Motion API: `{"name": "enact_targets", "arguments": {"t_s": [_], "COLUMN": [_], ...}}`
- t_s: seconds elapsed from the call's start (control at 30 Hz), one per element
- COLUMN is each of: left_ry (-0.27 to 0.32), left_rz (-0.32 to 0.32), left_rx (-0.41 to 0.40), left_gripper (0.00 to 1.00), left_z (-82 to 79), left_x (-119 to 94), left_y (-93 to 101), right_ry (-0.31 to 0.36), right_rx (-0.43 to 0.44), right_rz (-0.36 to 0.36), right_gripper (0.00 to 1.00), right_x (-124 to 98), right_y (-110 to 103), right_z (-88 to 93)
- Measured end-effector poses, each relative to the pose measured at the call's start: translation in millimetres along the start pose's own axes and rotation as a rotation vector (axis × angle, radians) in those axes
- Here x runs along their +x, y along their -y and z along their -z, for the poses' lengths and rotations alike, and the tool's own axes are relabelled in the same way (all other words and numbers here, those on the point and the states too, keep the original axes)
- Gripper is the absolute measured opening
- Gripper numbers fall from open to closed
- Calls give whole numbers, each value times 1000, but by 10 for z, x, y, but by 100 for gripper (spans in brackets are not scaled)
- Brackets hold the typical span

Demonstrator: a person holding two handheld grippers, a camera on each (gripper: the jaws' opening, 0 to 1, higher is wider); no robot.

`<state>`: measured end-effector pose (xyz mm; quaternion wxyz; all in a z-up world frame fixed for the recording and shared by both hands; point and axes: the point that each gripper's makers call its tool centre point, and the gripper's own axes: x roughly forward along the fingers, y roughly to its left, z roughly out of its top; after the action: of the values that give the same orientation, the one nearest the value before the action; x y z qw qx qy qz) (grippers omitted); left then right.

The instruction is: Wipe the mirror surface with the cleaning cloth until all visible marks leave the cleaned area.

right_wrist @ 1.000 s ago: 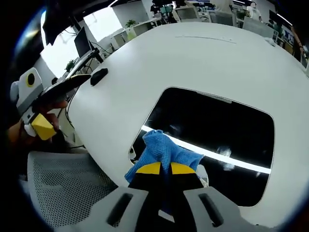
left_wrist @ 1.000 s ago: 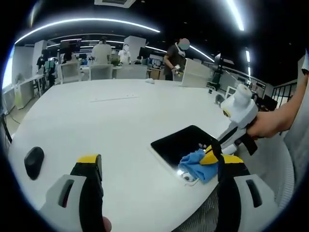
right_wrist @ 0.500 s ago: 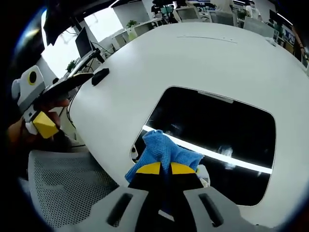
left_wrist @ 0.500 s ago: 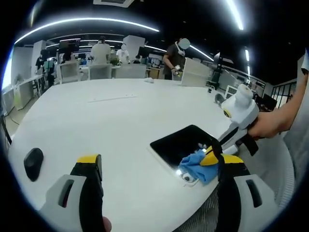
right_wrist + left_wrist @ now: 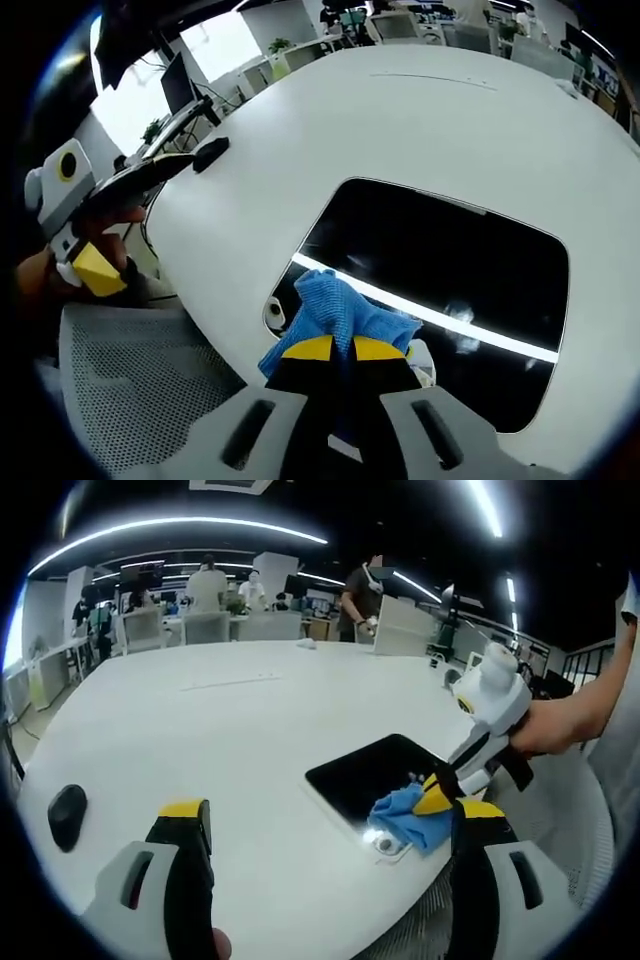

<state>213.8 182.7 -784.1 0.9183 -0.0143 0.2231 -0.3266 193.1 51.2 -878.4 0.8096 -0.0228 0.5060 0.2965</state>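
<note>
The mirror [image 5: 440, 270] lies flat on the white table [image 5: 420, 120], close to the table's edge, its dark glass reflecting a bright strip of ceiling light. Pale smudges are seen on the glass near that reflected strip, beside the cloth, so the wiping is judged to be unfinished; most of the dark surface looks free of marks, though small ones could not be told at this size. The blue cleaning cloth [image 5: 340, 315] is pressed on the corner of the mirror nearest the table's edge, a white tag or corner fitting showing just beside it. The cloth is held bunched in the right tool [image 5: 333, 348], whose yellow-tipped jaws are closed tight on it. The far part of the glass is judged to be left to cover.

The left tool [image 5: 320, 820] is held wide apart over the bare table, with nothing between its jaws. A dark computer mouse [image 5: 66, 815] rests well apart from the mirror, and a mesh chair [image 5: 140, 390] stands below the table's edge.
</note>
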Motion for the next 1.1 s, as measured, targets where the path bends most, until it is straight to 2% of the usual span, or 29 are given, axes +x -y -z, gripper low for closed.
{"name": "enact_targets", "arguments": {"t_s": [0.47, 1.1], "left_ry": [17, 17], "left_rz": [-43, -41], "left_rx": [-28, -36], "left_gripper": [99, 99], "left_z": [-15, 4], "left_x": [-68, -60], "left_y": [-150, -141], "right_ry": [16, 13], "right_rx": [49, 83], "right_rz": [-1, 22], "right_gripper": [0, 0], "right_x": [-80, -133], "right_y": [172, 291], "right_z": [54, 101]}}
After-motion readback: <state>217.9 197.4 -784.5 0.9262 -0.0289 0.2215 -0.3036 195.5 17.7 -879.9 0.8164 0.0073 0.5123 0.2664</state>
